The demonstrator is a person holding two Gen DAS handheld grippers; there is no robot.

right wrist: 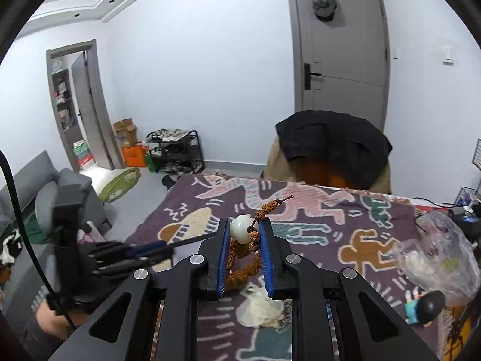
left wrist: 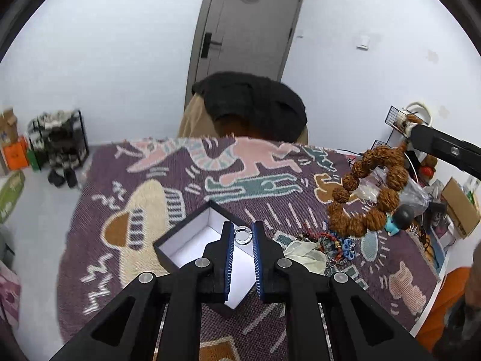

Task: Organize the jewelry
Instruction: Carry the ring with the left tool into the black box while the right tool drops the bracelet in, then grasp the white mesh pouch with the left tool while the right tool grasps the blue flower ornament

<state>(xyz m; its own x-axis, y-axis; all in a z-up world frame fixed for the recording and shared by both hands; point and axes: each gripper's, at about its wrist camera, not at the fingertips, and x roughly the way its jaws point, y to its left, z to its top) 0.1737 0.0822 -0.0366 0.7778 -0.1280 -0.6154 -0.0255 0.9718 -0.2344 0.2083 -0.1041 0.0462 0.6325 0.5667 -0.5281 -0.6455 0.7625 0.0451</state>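
Left wrist view shows the left gripper (left wrist: pixel 243 236) tilted down over an open black box (left wrist: pixel 192 240) with white inside. Its blue pads pinch a small silver ring (left wrist: pixel 241 235) right at the tips, above the box. The right gripper (right wrist: pixel 245 234) is raised above the patterned cloth (right wrist: pixel 315 231). Its jaws squeeze a brown bead bracelet (left wrist: pixel 365 192) at a white bead (right wrist: pixel 240 228), and the loop hangs down below. A heap of other jewelry (left wrist: pixel 326 245) lies on the cloth beside the box.
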